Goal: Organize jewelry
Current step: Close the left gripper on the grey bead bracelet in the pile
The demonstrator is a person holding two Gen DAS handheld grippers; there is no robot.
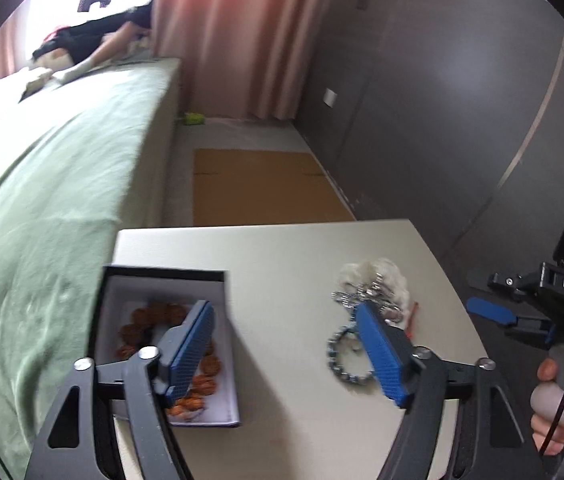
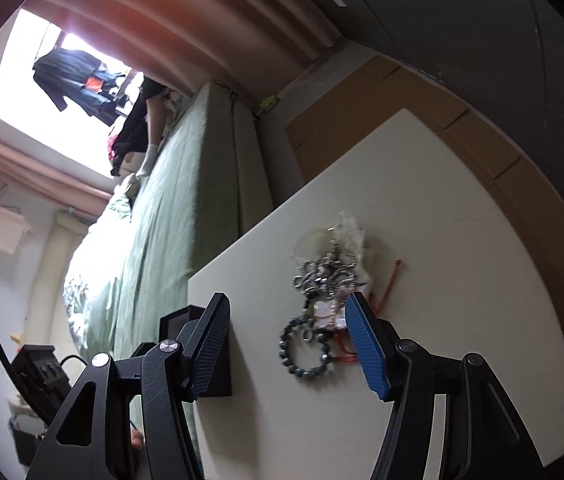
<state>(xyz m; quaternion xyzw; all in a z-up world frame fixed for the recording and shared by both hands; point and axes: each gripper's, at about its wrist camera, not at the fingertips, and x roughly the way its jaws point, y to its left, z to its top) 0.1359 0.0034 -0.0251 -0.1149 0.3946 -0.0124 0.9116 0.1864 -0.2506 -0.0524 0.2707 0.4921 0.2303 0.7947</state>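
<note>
A black jewelry box [image 1: 162,276] with a white lining stands on the white table [image 1: 282,256] at the left; an orange-brown bead bracelet [image 1: 142,322] lies inside it. A jewelry pile [image 1: 374,288] lies to its right: silver chains, a white fluffy piece and a dark bead bracelet [image 1: 342,364]. My left gripper [image 1: 286,322] is open and empty above the table, its left finger over the box. My right gripper [image 2: 286,312] is open and empty, low over the table just short of the pile [image 2: 330,276] and bead bracelet [image 2: 306,348]. The box [image 2: 218,364] shows at its left finger.
A bed with a green cover [image 1: 42,200] runs along the table's left side. Flattened cardboard [image 1: 262,188] lies on the floor beyond the table. A dark grey wall [image 1: 442,100] is at the right. A red string [image 2: 392,276] lies beside the pile.
</note>
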